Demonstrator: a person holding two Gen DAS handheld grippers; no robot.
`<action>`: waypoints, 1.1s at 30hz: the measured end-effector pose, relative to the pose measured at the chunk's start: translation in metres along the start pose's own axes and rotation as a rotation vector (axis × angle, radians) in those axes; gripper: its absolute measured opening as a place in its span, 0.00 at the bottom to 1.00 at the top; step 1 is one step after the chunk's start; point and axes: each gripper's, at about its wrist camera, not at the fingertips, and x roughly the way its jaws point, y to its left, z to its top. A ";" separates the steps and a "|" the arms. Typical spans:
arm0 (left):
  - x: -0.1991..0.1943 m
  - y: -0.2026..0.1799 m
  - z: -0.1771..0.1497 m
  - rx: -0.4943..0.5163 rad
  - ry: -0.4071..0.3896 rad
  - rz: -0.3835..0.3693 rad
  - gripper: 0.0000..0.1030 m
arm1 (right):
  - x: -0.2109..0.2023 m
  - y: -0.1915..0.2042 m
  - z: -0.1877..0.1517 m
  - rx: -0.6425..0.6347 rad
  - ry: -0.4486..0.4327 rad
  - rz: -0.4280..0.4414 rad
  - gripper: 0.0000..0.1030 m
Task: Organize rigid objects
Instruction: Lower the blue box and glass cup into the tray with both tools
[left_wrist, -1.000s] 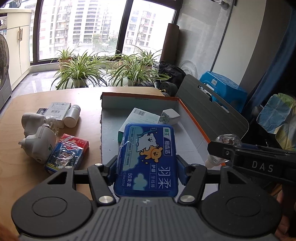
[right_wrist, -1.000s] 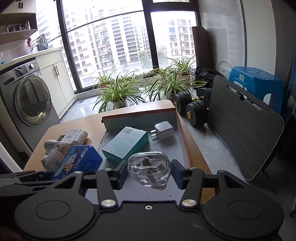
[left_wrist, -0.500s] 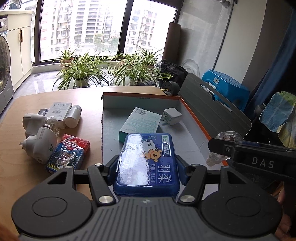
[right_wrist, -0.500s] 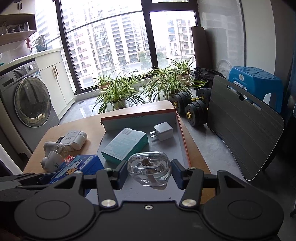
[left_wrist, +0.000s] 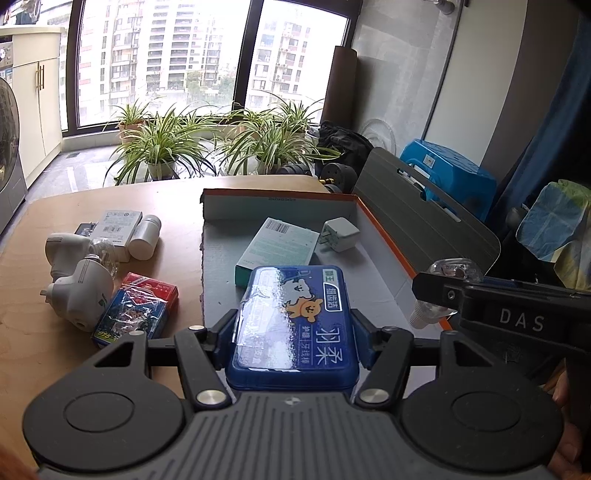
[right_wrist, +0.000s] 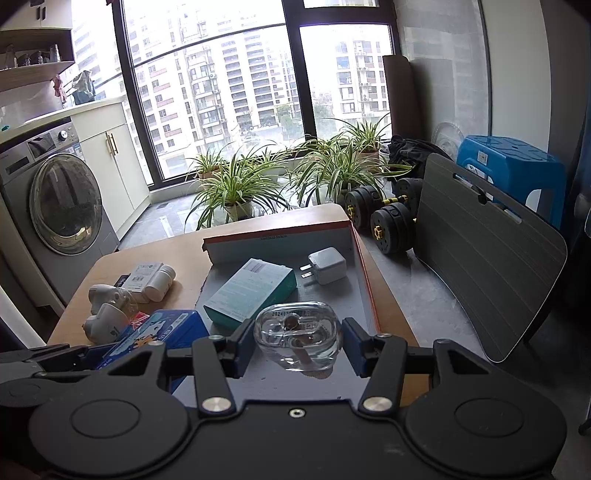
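Note:
My left gripper (left_wrist: 291, 332) is shut on a blue floss-pick box (left_wrist: 295, 317), held over the near part of the shallow orange-rimmed box (left_wrist: 384, 243). My right gripper (right_wrist: 297, 334) is shut on a clear plastic case (right_wrist: 297, 330), also over the box's near end; it shows at the right of the left wrist view (left_wrist: 454, 273). Inside the box lie a teal carton (left_wrist: 277, 249) and a white charger plug (left_wrist: 340, 234).
On the wooden table (left_wrist: 92, 206) left of the box lie two white plug adapters (left_wrist: 79, 291), a red-and-blue card pack (left_wrist: 135, 310), a white carton (left_wrist: 118, 227) and a white bottle (left_wrist: 146, 240). A grey board (right_wrist: 487, 288), dumbbells (right_wrist: 384, 218) and plants stand beyond.
The blue box has tipped from tilted up to flatter and lower over the shallow box. The right gripper with the clear case has barely moved.

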 end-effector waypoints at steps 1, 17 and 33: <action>0.000 0.000 0.000 0.001 0.002 -0.002 0.61 | 0.001 0.000 0.000 0.000 0.000 0.000 0.60; 0.002 -0.002 -0.001 0.005 0.005 -0.003 0.61 | 0.001 0.001 0.002 0.001 0.003 0.001 0.60; 0.008 -0.003 -0.003 0.005 0.013 -0.009 0.61 | 0.006 0.001 0.005 0.006 0.007 -0.002 0.60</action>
